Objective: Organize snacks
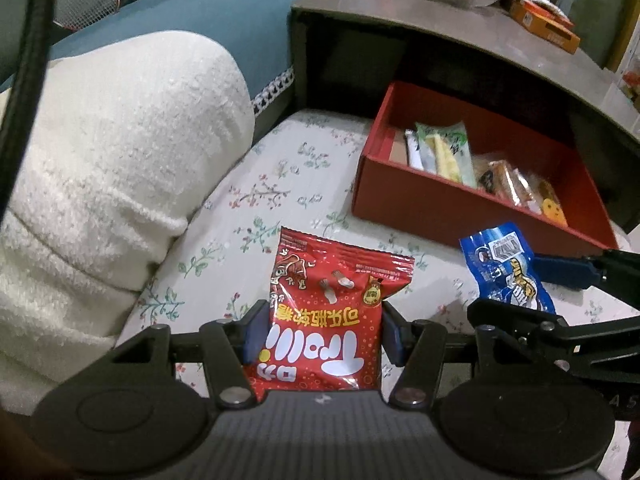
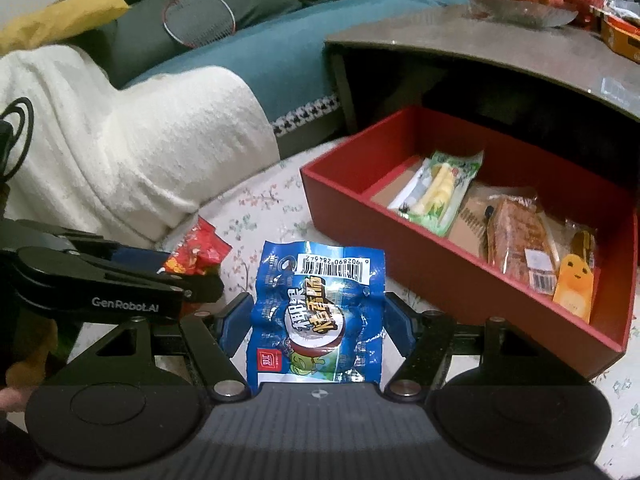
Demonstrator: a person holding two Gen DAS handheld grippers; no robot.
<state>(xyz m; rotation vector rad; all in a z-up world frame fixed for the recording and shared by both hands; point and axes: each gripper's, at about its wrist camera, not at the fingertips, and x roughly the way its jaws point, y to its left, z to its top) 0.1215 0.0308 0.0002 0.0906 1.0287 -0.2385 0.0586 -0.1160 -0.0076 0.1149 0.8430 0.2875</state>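
Snack packets, light, soft and crinkly, seem best pinched mid-body: left gripper [image 1: 320, 334] fingers clamp the red packet [image 1: 334, 312], right gripper [image 2: 316, 326] fingers the blue packet [image 2: 318, 316].

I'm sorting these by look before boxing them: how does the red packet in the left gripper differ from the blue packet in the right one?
The red packet is puffy with big white lettering; the blue packet is flatter and crinkled, with a barcode showing. The red packet sits in the left gripper, the blue packet in the right gripper. Both are small sealed snack bags, pinched at the sides, outside the red box.
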